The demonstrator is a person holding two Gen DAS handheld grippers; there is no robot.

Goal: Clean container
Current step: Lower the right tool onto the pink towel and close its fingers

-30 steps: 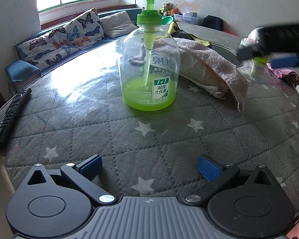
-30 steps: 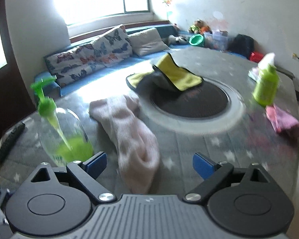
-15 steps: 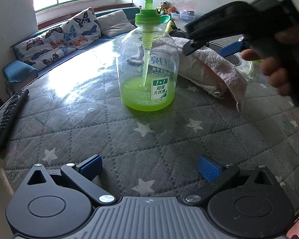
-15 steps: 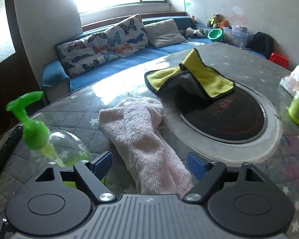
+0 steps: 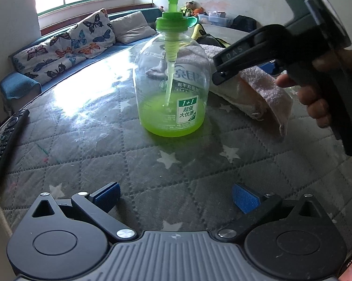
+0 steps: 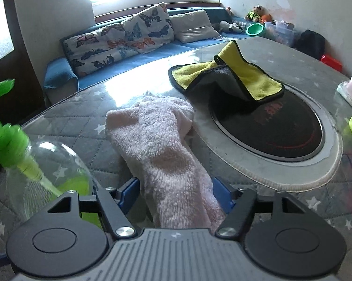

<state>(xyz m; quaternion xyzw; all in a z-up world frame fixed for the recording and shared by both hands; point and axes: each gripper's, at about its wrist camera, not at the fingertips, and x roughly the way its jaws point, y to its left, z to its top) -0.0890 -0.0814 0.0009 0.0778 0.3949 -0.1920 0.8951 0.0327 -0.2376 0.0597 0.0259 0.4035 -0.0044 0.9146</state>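
The right gripper point(image 6: 176, 193) is closing its jaws around the pink towel point(image 6: 166, 149); the left gripper point(image 5: 174, 196) is gaping empty before the soap pump bottle point(image 5: 172, 89).

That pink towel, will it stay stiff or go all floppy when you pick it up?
Probably floppy: the pink towel lies in soft folds, draping over itself. Its fluffy pile looks grippy, so it likely won't slip from the right tool, whose jaws have just been closing around it. Likely light, if dry.
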